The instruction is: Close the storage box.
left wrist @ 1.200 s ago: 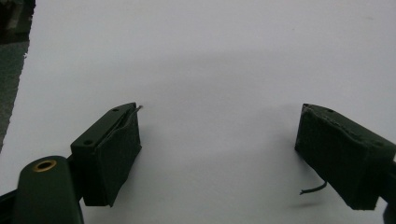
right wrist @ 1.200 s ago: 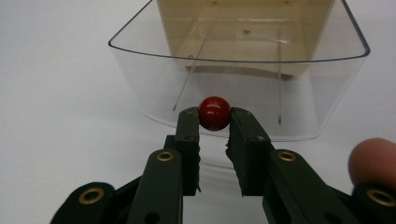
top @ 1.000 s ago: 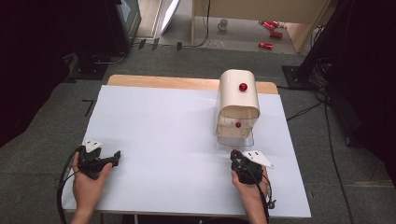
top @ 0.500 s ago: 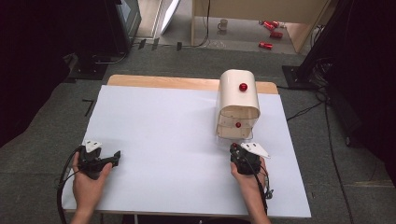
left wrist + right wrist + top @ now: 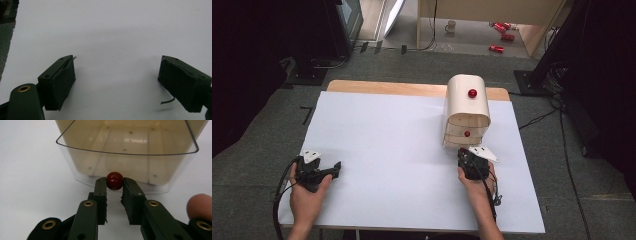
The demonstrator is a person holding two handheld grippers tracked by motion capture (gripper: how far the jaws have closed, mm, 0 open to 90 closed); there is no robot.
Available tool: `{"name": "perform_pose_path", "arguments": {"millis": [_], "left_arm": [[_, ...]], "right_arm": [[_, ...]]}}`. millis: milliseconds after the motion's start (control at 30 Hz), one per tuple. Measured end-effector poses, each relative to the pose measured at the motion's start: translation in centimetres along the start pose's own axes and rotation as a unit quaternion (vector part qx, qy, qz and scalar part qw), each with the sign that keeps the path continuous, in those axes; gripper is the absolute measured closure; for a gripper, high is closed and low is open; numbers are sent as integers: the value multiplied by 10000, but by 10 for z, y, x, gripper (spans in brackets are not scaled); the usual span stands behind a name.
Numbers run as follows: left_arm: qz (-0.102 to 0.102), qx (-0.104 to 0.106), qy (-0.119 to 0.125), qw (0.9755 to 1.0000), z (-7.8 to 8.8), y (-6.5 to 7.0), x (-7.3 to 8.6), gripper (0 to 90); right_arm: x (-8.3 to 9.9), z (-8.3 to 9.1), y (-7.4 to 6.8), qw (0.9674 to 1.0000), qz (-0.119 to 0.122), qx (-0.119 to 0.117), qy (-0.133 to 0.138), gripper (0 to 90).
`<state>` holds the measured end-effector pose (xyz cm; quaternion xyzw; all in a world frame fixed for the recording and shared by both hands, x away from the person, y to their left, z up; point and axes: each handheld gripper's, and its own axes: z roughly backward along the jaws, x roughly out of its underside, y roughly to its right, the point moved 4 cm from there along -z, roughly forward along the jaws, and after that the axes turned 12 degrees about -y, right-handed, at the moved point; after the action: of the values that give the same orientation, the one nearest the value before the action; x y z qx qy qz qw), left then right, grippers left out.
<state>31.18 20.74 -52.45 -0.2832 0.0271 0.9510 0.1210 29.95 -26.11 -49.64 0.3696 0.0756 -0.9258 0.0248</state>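
A beige drawer cabinet (image 5: 468, 107) with a rounded top stands at the right of the white table (image 5: 392, 140). Its clear bottom drawer (image 5: 125, 152) is pulled out toward me and looks empty. My right gripper (image 5: 114, 185) is shut on that drawer's red knob (image 5: 114, 180), one pad on each side. From above, the right gripper (image 5: 468, 154) sits right at the cabinet's front. My left gripper (image 5: 332, 171) lies near the table's front left corner; its jaws (image 5: 117, 75) stand wide open over bare table, nothing between them.
Two more red knobs show on the cabinet, one on top (image 5: 472, 93) and one on the middle drawer (image 5: 467, 133). A wooden strip (image 5: 387, 87) runs along the table's far edge. Beyond it, on the floor, are a mug (image 5: 451, 25) and red cans (image 5: 502, 27).
My right gripper has moved away from me toward the cabinet, still gripping the knob, and the drawer has slid partway in. The left gripper has stayed put.
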Motion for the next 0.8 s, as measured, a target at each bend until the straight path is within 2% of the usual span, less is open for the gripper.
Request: {"name": "perform_pose_path", "arguments": {"millis": [467, 633, 733, 800], "left_arm": [[-2, -1, -2, 10000, 0, 0, 0, 140], [0, 0, 0, 10000, 0, 0, 0, 140], [-2, 0, -1, 10000, 0, 0, 0, 140], [0, 0, -1, 10000, 0, 0, 0, 140]], "right_arm": [[-9, -7, 2, 10000, 14, 40, -14, 751], [-8, -8, 3, 10000, 33, -13, -4, 733], [-7, -7, 4, 9996, 102, -267, -58, 527], [-6, -5, 4, 9992, 210, -324, -110, 393]]}}
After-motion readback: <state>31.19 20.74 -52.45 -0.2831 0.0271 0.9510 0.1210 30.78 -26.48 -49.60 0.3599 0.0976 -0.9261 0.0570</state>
